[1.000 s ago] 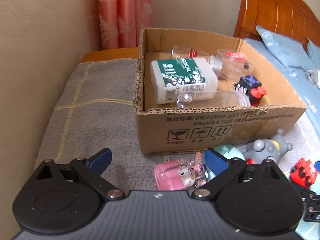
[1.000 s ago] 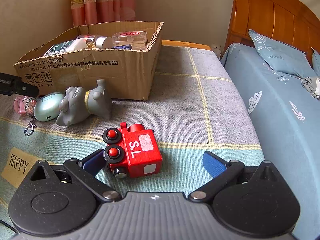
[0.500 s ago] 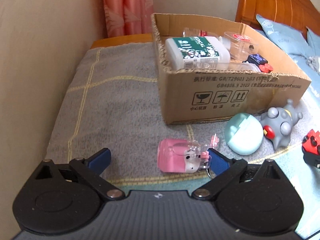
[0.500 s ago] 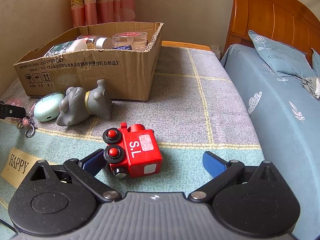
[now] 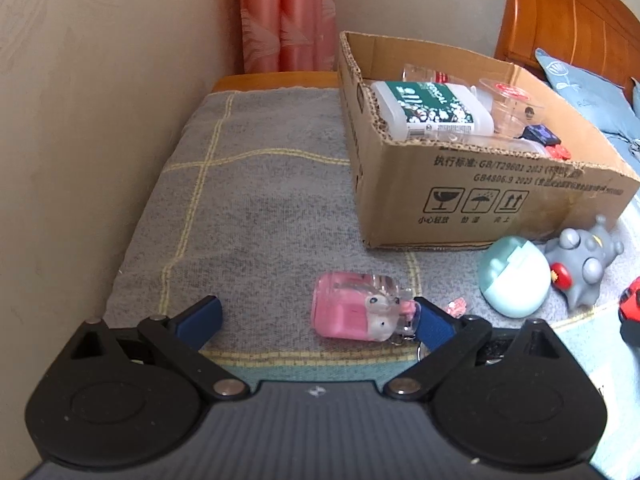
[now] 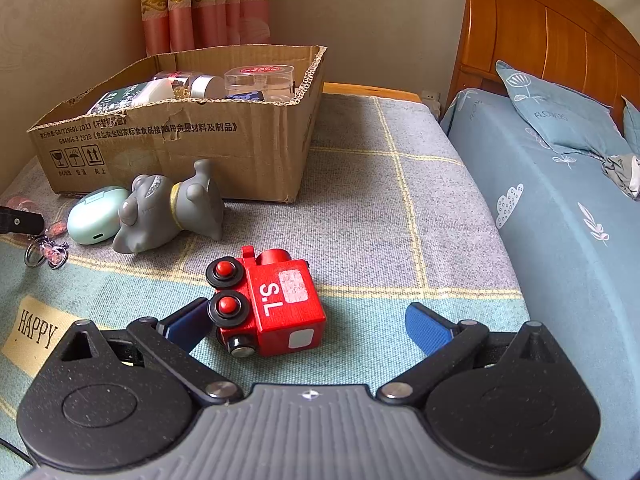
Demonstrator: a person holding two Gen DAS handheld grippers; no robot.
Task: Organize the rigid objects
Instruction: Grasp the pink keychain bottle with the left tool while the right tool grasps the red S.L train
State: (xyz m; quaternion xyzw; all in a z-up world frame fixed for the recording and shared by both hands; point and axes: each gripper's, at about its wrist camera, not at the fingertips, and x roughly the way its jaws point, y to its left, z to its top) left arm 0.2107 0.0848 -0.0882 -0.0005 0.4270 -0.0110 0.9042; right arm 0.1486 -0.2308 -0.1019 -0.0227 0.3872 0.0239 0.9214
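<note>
My left gripper (image 5: 316, 322) is open and low over the blanket. A pink case with a white charm (image 5: 352, 312) lies between its fingers, close to the right fingertip (image 5: 434, 326). My right gripper (image 6: 308, 324) is open. A red toy train marked S.L (image 6: 272, 308) lies on its side between its fingers, against the left one. A cardboard box (image 5: 480, 188) holds a white bottle with a green label (image 5: 432, 110), clear containers and a dark toy. The box also shows in the right wrist view (image 6: 180, 148).
A mint round case (image 5: 514, 280) and a grey toy animal (image 5: 584, 264) lie in front of the box; both show in the right wrist view, case (image 6: 96, 220), animal (image 6: 168, 208). A key ring (image 6: 44, 250) lies left. A wall is left, a bed (image 6: 560, 208) right.
My left gripper has pulled back from the box and dropped lower, bringing the pink case between its fingers. The right gripper and the red train have not moved.
</note>
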